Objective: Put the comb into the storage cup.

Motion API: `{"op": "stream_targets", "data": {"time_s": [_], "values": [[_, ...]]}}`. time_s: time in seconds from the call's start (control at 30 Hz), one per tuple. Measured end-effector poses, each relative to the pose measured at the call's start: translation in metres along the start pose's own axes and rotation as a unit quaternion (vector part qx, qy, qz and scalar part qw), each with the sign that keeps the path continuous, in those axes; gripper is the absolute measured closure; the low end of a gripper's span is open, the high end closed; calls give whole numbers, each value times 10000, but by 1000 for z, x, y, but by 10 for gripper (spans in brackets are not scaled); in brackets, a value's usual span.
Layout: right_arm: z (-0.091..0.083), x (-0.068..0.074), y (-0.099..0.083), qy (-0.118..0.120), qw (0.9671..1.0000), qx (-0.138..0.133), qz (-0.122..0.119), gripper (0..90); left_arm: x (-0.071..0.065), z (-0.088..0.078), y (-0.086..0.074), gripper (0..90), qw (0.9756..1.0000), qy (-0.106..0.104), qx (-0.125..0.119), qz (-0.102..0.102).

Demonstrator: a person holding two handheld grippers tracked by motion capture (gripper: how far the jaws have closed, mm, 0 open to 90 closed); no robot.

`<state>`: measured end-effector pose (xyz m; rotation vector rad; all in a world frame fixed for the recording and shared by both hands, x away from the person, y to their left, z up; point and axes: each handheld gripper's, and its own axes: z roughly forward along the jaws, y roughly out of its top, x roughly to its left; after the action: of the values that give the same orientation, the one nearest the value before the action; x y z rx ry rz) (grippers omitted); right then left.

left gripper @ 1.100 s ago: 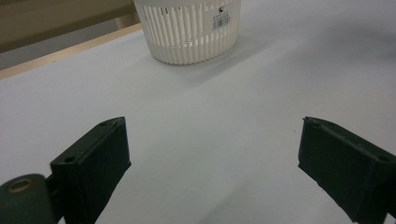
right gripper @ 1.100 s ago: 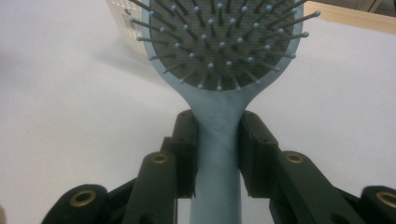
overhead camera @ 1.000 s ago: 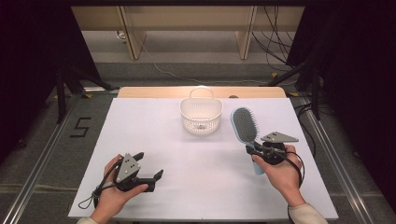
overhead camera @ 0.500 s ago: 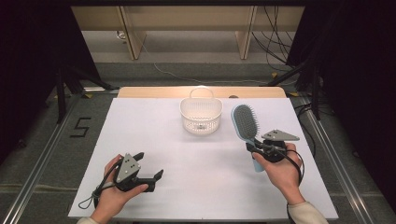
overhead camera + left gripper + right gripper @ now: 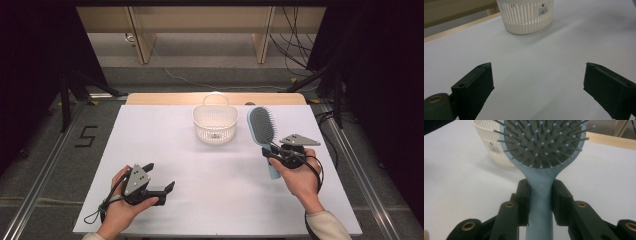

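A light blue hairbrush (image 5: 263,131) with a grey bristle pad is held over the right side of the white table (image 5: 170,145). My right gripper (image 5: 270,153) is shut on its handle (image 5: 540,195), bristles facing up, brush head (image 5: 541,142) pointing toward the far edge. A white slatted basket (image 5: 215,123) stands at the table's far middle, just left of the brush head, and appears again (image 5: 494,142) behind it. My left gripper (image 5: 161,179) rests near the front left, open, with nothing between its pads (image 5: 475,85). Ahead of it the basket (image 5: 526,15) stands some way off.
The table's far edge has a wooden strip (image 5: 215,98). Beyond it are wooden legs (image 5: 142,37) and cables (image 5: 295,45) on the floor. A taped number marks the floor (image 5: 86,136) to the left. A metal rail (image 5: 360,165) runs along the right side.
The right gripper and the hairbrush have lifted and shifted very slightly. The left gripper has not moved.
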<state>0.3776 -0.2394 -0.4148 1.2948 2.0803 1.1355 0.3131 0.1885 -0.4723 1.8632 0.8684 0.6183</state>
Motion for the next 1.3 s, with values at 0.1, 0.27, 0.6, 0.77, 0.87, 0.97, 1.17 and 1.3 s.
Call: {"op": "stream_targets", "data": {"time_s": [0.1, 0.27, 0.6, 0.77, 0.87, 0.97, 1.17, 1.3], "values": [[2, -1, 2, 14, 10000, -10, 11, 705, 0, 0, 0, 85, 10000, 1, -5, -3], [5, -1, 5, 3, 10000, -93, 31, 705, 0, 0, 0, 85, 10000, 4, -8, -8], [10, -4, 9, -44, 9997, -233, 77, 705, 0, 0, 0, 85, 10000, 19, -16, -17], [11, -5, 12, -49, 9996, -277, 91, 705, 0, 0, 0, 86, 10000, 1, -6, 3], [11, -4, 13, -42, 9994, -341, 94, 705, 0, 0, 0, 86, 10000, 0, -7, 4], [11, -3, 15, -33, 9993, -367, 94, 705, 0, 0, 0, 86, 10000, 21, -19, -9], [13, -2, 18, -50, 9991, -422, 90, 705, 0, 0, 0, 86, 10000, 24, -22, -12], [14, -2, 19, -50, 9989, -458, 63, 705, 0, 0, 0, 86, 10000, 5, -7, 3]]}}
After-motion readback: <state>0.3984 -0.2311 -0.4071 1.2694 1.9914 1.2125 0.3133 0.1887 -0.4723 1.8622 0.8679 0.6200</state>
